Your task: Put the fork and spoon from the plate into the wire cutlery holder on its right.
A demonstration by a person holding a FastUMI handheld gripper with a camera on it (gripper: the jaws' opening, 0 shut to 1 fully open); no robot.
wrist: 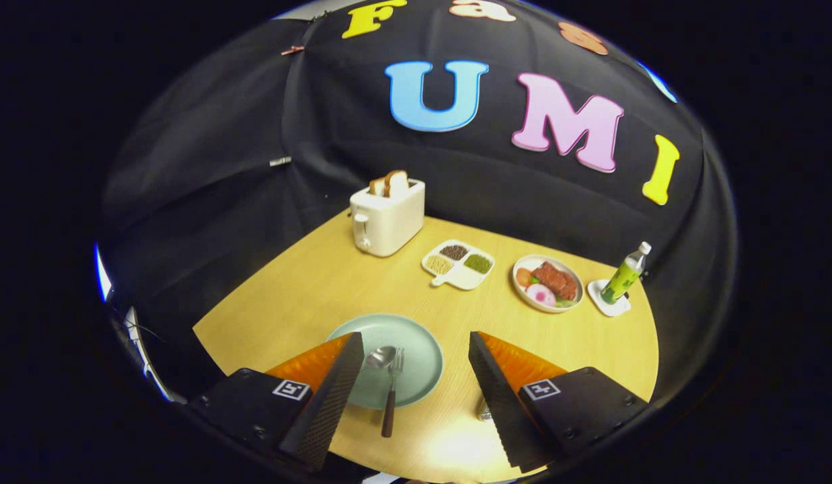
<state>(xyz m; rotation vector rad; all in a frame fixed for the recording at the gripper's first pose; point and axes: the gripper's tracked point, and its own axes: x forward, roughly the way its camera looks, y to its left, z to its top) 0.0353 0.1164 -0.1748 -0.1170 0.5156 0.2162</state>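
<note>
Green plate (416, 339) with fork (392, 393) and spoon (379, 357), hand-held gripper (416, 346) wide open, empty.

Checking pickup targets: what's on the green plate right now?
On the green plate lie a fork, its handle hanging past the near rim, and a spoon beside it. The spoon's handle is hidden behind one finger of the open claw.
</note>
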